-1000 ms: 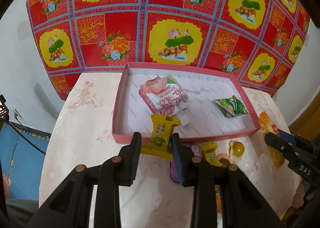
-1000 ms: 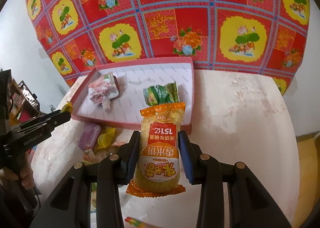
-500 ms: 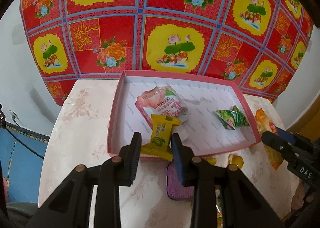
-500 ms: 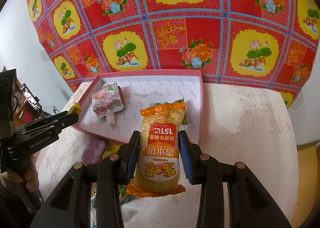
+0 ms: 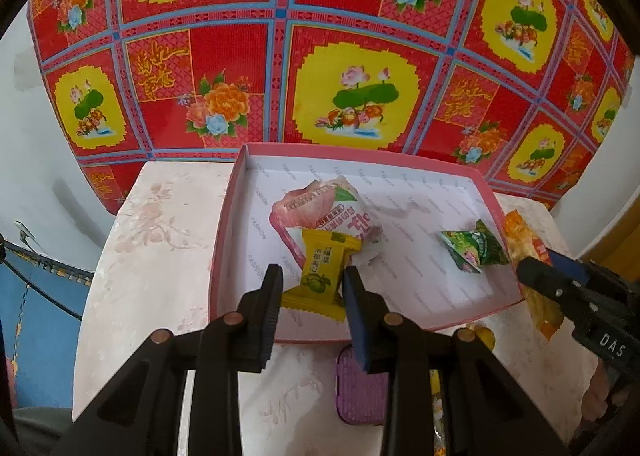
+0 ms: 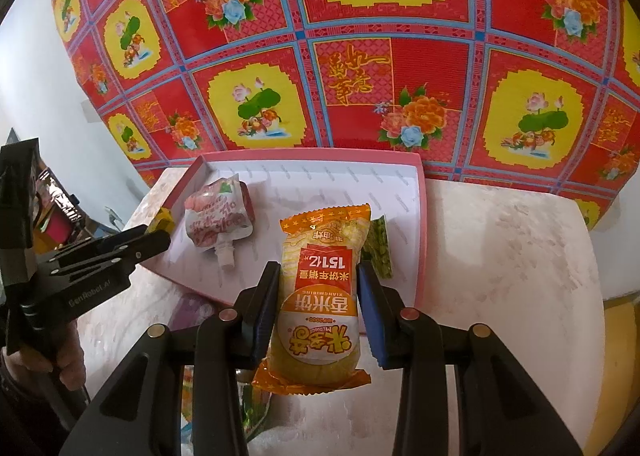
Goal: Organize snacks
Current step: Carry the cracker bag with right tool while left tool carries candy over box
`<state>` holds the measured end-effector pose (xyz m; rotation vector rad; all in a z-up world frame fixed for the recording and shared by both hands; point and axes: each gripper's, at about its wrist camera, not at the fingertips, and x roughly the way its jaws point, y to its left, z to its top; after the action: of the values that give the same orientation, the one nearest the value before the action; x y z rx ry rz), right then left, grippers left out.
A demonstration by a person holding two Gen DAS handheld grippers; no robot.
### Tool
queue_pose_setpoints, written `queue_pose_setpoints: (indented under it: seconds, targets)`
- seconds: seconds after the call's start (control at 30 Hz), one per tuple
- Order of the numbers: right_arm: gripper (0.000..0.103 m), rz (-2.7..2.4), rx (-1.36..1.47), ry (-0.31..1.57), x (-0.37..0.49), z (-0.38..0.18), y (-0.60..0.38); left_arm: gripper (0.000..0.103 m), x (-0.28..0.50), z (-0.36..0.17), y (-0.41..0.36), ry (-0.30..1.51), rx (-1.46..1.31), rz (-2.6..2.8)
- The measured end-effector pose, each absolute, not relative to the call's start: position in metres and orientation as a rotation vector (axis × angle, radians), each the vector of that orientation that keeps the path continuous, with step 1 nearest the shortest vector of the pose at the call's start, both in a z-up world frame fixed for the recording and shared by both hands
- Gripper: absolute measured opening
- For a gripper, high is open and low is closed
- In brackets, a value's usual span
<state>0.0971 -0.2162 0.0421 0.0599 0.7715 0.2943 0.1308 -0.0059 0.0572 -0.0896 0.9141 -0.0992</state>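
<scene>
Snacks: pouch (image 5: 328,211) and green packet (image 5: 474,250) already in pink tray (image 5: 224,240); left gripper (image 5: 312,290) clamping yellow candy (image 5: 322,270), right gripper (image 6: 318,296) clamping rice cracker pack (image 6: 320,296), both over tray; few bits left on table (image 5: 160,256).

In the pink tray (image 5: 496,207): 1 pink pouch (image 5: 320,207), 1 green packet (image 5: 476,252). Above it: 1 yellow candy (image 5: 322,272), 1 orange rice-cracker pack (image 6: 322,296). Before it: 1 purple case (image 5: 360,388).

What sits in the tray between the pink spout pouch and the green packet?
Nothing: in the left wrist view, the tray floor between the pink spout pouch and the green packet is bare white liner.
</scene>
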Motion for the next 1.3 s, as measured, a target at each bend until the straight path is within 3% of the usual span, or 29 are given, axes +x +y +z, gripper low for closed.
queue_pose_setpoints:
  seconds: [1.3]
  targets:
    - [0.039, 0.273, 0.086, 0.793, 0.165, 0.023, -0.221, 0.032, 0.169, 0.021, -0.013, 0.977, -0.085, -0.102]
